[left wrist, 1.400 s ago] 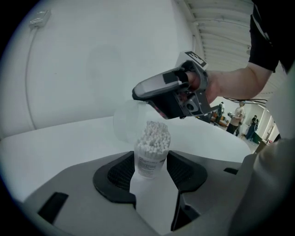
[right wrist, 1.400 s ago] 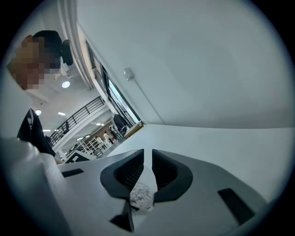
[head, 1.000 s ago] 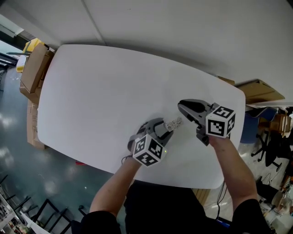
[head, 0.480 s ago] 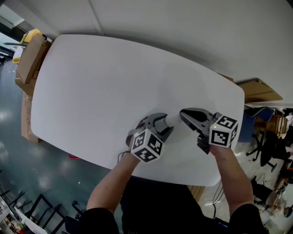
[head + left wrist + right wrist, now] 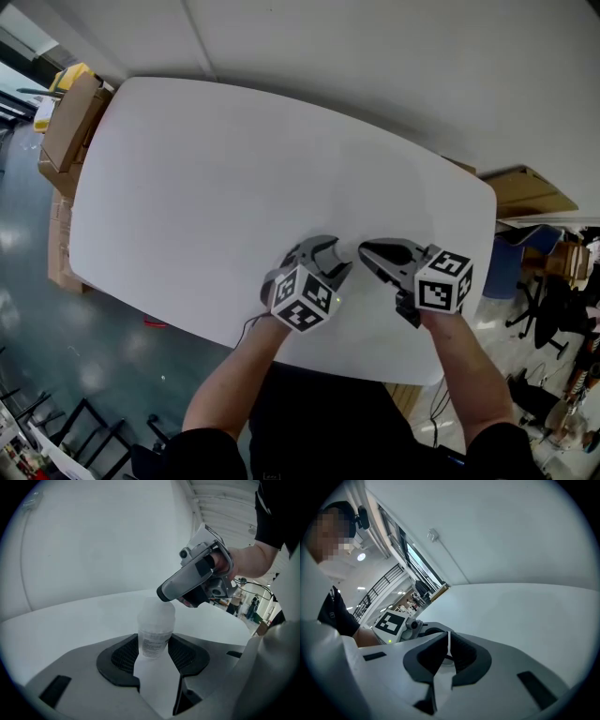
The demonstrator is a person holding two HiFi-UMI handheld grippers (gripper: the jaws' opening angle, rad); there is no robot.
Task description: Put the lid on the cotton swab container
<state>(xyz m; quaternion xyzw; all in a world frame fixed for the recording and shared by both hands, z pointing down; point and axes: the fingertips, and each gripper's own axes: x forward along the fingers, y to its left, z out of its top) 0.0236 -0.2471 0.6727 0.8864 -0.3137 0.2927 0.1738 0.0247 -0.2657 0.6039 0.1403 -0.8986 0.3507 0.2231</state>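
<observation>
The left gripper (image 5: 153,654) is clamping the cotton swab container (image 5: 155,632) upright between its pads. At the container's top, the right gripper (image 5: 449,654) is pinching the lid (image 5: 156,610) with nearly closed jaws.

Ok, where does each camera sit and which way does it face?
Head view: on the person's head, steeply down at the table; shows both forearms, left hand-held gripper, right hand-held gripper.
Left gripper view: on that gripper, along its jaws gripping the container; shows the right hand.
Right gripper view: on that gripper, along its jaws pinching the lid, toward the left gripper's cube.
Shared: each gripper view shows the other gripper.
</observation>
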